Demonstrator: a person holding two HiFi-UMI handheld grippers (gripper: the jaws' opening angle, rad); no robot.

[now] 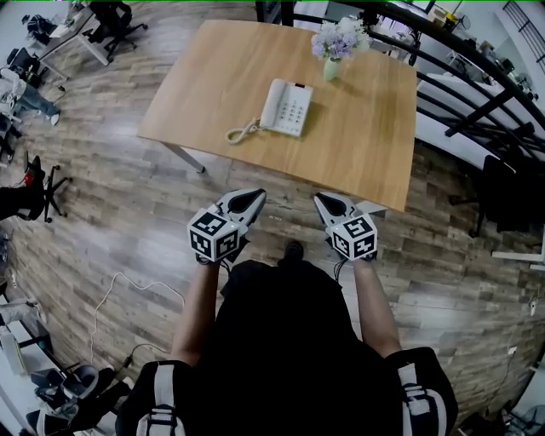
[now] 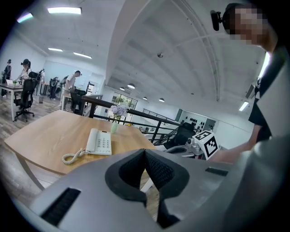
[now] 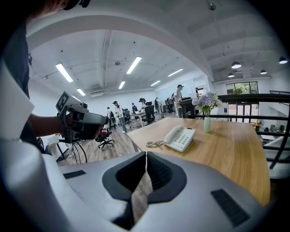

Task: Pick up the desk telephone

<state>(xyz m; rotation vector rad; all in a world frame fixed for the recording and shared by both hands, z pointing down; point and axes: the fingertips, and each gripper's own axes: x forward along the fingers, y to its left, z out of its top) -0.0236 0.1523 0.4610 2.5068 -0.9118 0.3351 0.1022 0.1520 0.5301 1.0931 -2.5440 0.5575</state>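
A white desk telephone (image 1: pixel 287 106) with a coiled cord (image 1: pixel 241 132) lies on the wooden table (image 1: pixel 213 77), handset on its left side. It also shows in the left gripper view as the telephone (image 2: pixel 99 142) and in the right gripper view as the telephone (image 3: pixel 180 137). My left gripper (image 1: pixel 251 197) and right gripper (image 1: pixel 326 203) hover side by side over the floor, short of the table's near edge, both pointing toward the phone. Both are shut with nothing between the jaws, seen as the left gripper (image 2: pixel 145 154) and the right gripper (image 3: pixel 147 156).
A vase of pale flowers (image 1: pixel 337 44) stands on the table behind the phone. A dark railing (image 1: pixel 477 68) runs along the right. Office chairs (image 1: pixel 115 21) and desks stand at the far left, with people there (image 2: pixel 25 74). A white cable (image 1: pixel 119 294) lies on the floor.
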